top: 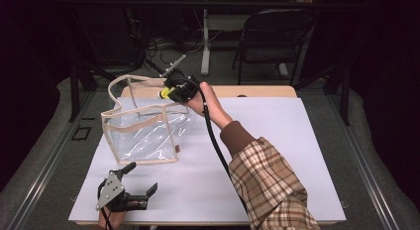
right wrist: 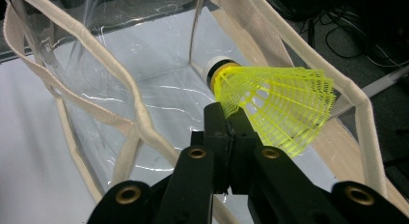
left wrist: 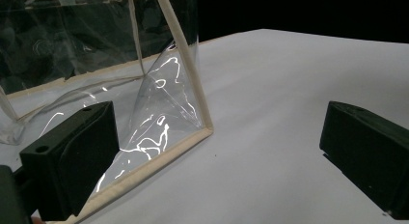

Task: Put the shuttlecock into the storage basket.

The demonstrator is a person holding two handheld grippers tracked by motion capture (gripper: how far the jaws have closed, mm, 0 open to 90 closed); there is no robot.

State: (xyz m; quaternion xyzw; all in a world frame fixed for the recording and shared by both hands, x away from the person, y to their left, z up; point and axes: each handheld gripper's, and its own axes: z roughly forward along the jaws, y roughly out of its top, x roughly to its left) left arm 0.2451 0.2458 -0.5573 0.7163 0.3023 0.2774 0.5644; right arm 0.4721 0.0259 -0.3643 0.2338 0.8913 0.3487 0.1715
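Yellow plastic shuttlecock (right wrist: 270,105) w/ white cork tip, pinched by its mesh skirt in the right claw (right wrist: 230,125), jaws pressed together on the skirt's edge. It hangs over the open mouth of a clear plastic bag (top: 143,133) w/ cream fabric trim, cork end pointing down into the bag. In the high view the shuttlecock (top: 165,93) sits at the bag's top rim, far right corner, w/ the right claw (top: 173,91) just above it.

The bag stands upright on the white bench (top: 277,155), toward its left-rear part. Its cream handle loops (right wrist: 115,96) arch over the opening; one loop crosses in front of the right claw's camera.

Right hand (top: 200,101) grips the claw body; forearm in a plaid sleeve (top: 270,185) reaches in from bottom right, black cable (top: 215,141) trailing along it.

Left claw (top: 141,183) rests low near the bench's front left edge, jaws spread wide, nothing btwn them. In the left gripper view its two black jaws flank the bag's near bottom corner (left wrist: 205,130), which lies close to the left jaw; can't tell if they touch.

Beyond the bench: a dark folding chair (top: 270,36) and cables on the floor.
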